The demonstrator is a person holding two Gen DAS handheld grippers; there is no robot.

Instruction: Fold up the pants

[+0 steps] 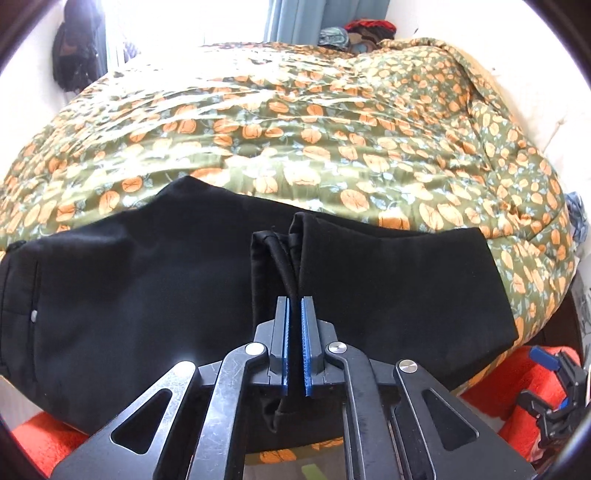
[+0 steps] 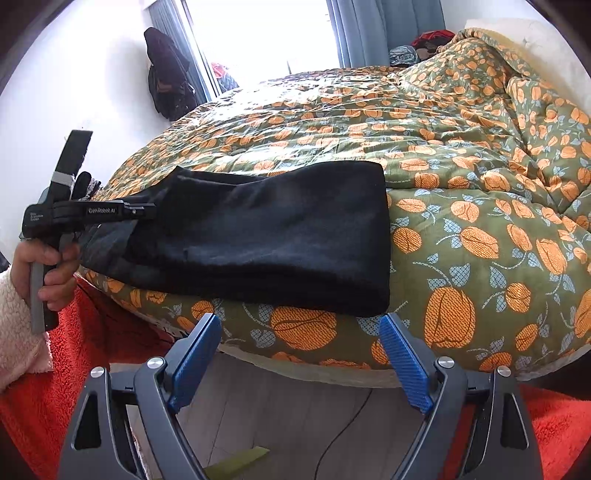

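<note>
The black pants [image 1: 147, 266] lie folded across the near edge of the bed and also show in the right wrist view [image 2: 273, 236]. My left gripper [image 1: 295, 306] is shut on a bunched edge of the pants, lifted off the layer below. In the right wrist view the left gripper [image 2: 144, 210] sits at the left end of the pants, held by a hand. My right gripper [image 2: 299, 332] is open and empty, just below the bed's edge, in front of the pants' right end. It also shows in the left wrist view [image 1: 554, 384] at lower right.
The bed carries a green quilt with orange flowers [image 1: 332, 129], rumpled toward the far right [image 2: 480, 110]. An orange-red rug [image 2: 554, 424] covers the floor by the bed. Dark bags hang on the wall at the left [image 2: 166, 74]. A window with blue curtains [image 2: 369, 29] is behind.
</note>
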